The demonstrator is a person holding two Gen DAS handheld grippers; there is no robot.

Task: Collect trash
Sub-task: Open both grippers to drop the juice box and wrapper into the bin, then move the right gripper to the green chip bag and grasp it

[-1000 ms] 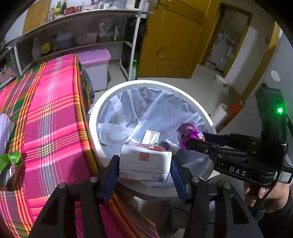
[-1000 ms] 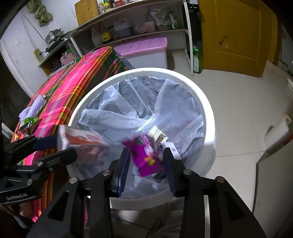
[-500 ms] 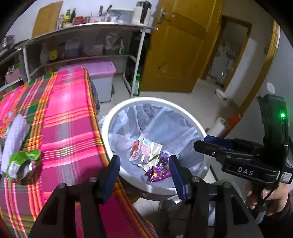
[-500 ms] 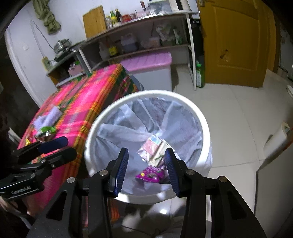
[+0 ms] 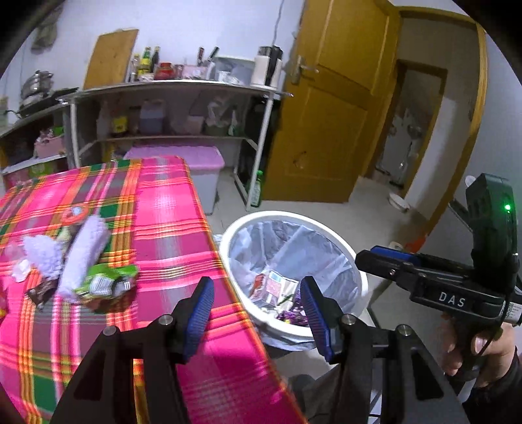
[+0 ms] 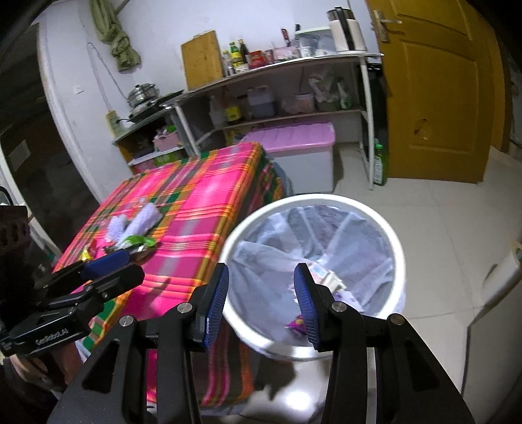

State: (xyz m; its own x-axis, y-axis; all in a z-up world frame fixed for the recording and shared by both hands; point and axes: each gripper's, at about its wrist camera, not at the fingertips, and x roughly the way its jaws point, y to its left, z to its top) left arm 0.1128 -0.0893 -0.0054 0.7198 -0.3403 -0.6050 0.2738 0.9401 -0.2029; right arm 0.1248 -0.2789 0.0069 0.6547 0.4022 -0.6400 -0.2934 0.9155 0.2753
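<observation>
Both my left claw (image 5: 256, 314) and right claw (image 6: 261, 301) hang open and empty. The green wrapper (image 5: 104, 282), at ten o'clock on the table (image 5: 169, 228), looks light, crinkly and slippery; I'd pinch its bunched middle.

— What do we have around us?
— White walls (image 6: 169, 29), pale floor tiles (image 6: 450, 212), and at twelve o'clock a metal shelf rack (image 5: 169, 88) crowded with bottles and tubs.
— And at two o'clock?
— We see a yellow wooden door (image 5: 329, 107). Below the rack sits a pink-lidded storage box (image 6: 293, 137), just beyond our plaid-covered worktop (image 5: 163, 202).
</observation>
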